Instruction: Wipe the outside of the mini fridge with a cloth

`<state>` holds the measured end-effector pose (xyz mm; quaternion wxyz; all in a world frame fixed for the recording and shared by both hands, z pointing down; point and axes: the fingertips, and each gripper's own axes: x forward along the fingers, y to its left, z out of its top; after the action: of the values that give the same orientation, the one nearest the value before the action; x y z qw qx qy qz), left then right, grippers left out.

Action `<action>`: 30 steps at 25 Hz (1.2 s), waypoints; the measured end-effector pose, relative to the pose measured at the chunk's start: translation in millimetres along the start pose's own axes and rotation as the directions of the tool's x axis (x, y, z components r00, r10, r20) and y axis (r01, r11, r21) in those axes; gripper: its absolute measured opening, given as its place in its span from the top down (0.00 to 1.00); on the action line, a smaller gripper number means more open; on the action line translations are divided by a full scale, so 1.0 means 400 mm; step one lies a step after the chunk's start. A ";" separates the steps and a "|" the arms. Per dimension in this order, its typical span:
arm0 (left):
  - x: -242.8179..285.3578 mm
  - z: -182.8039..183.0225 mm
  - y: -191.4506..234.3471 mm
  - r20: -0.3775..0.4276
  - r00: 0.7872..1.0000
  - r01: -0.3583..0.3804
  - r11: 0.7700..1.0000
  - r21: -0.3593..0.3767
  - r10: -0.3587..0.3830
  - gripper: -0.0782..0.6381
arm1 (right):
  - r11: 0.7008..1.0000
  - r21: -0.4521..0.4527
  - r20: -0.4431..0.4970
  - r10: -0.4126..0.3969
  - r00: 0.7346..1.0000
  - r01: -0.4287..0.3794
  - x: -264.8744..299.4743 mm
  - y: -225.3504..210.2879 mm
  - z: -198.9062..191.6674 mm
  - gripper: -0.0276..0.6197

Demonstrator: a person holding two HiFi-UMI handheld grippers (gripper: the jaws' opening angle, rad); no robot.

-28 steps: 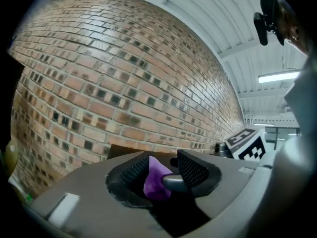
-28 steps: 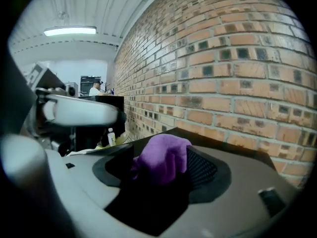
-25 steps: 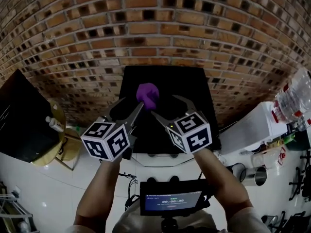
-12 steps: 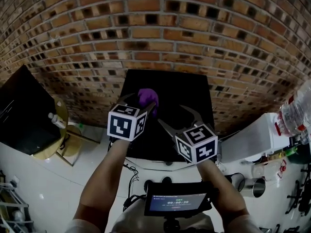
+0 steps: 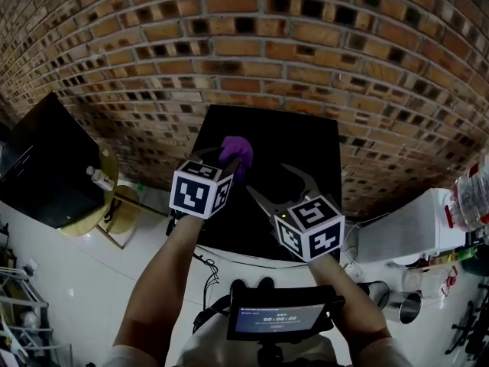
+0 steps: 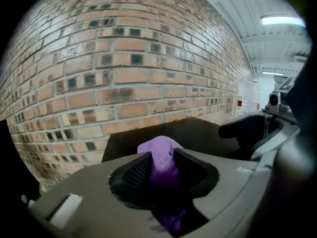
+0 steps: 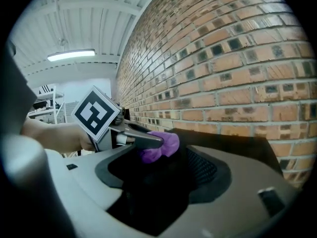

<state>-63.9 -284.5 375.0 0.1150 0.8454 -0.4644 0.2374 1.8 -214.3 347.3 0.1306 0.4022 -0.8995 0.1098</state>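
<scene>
The black mini fridge (image 5: 306, 144) stands against the brick wall, and I look down on its top. A crumpled purple cloth (image 5: 235, 150) lies on that top near its left side. My left gripper (image 5: 229, 163) reaches over it. Its jaws have just been closing, and in the left gripper view the cloth (image 6: 161, 155) is pinched between the two pads. My right gripper (image 5: 267, 180) hovers over the front of the fridge top to the right of the cloth, open and empty. In the right gripper view the cloth (image 7: 166, 144) shows beyond its jaws.
A brick wall (image 5: 244, 44) backs the fridge. A black cabinet (image 5: 38, 174) and a round yellow stand (image 5: 99, 197) with a bottle are at the left. At the right are a white appliance (image 5: 412, 224), water bottles (image 5: 470, 197) and metal cups (image 5: 401, 304).
My left gripper has swung forward and down from beside the cloth onto it, and its jaws now grip it. The right gripper has hardly moved.
</scene>
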 end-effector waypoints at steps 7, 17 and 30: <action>0.001 0.004 0.007 -0.002 1.000 0.002 1.000 0.013 -0.002 0.75 | 1.000 -0.003 -0.011 0.022 1.000 -0.022 0.009 0.002 0.002 0.48; -0.046 0.026 0.007 0.130 0.972 0.208 0.973 -0.097 -0.194 0.77 | 1.000 0.005 -0.001 0.004 1.000 -0.004 0.000 -0.002 0.002 0.49; -0.151 0.032 0.288 0.516 0.845 0.403 0.803 -0.439 -0.142 0.77 | 0.993 -0.096 0.044 -0.061 0.997 0.065 0.104 0.087 0.074 0.74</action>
<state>-184.4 -308.0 330.3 0.2653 0.8705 -0.3947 -0.1266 -55.4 -229.2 329.7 0.1349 0.4258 -0.8931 0.0531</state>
